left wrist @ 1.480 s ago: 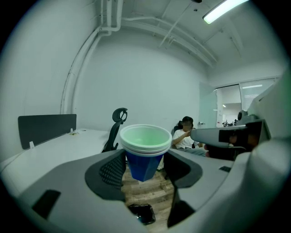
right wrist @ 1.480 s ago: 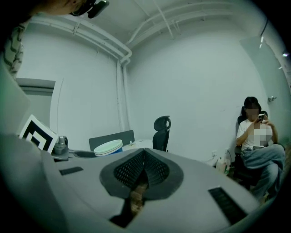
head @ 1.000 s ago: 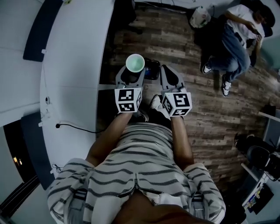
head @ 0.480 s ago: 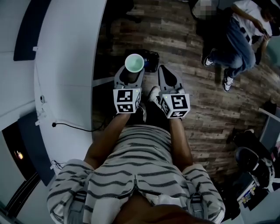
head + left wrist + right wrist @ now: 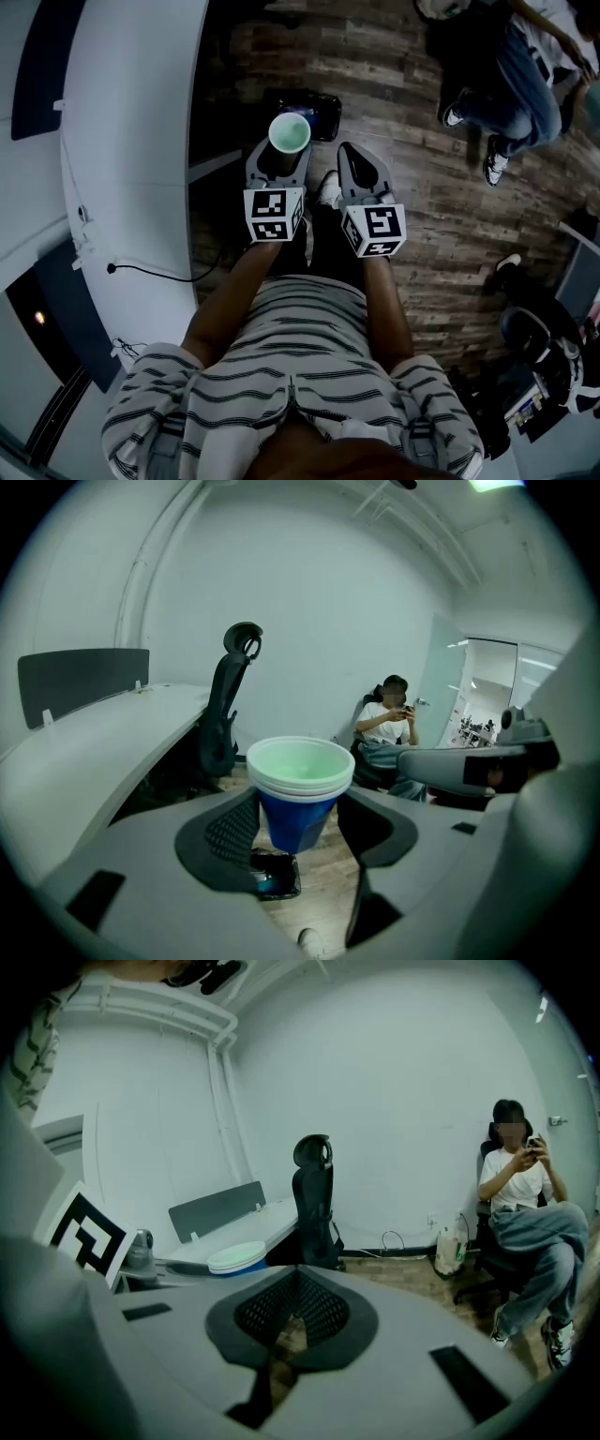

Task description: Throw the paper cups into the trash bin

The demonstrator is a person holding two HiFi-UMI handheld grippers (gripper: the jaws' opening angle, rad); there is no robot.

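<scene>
My left gripper (image 5: 284, 150) is shut on a stack of blue paper cups (image 5: 290, 131) with a pale green inside, held upright. In the left gripper view the cups (image 5: 299, 794) stand between the two dark pads, and the black trash bin (image 5: 275, 874) shows on the floor below them. From the head view the trash bin (image 5: 321, 110) lies just beyond and slightly right of the cups. My right gripper (image 5: 354, 155) is beside the left one, shut with nothing in it; its pads (image 5: 323, 1312) meet. The cups' rim (image 5: 236, 1257) shows at its left.
A curved white desk (image 5: 131, 141) with a cable (image 5: 159, 274) runs along the left. A black office chair (image 5: 225, 714) stands by the desk. A seated person (image 5: 511, 66) is at the far right on the wooden floor (image 5: 441, 216).
Both grippers keep their pose and the cups stay held. The trash bin has shifted in view from right of the cups to just beyond them; desk and seated person have slid upward.
</scene>
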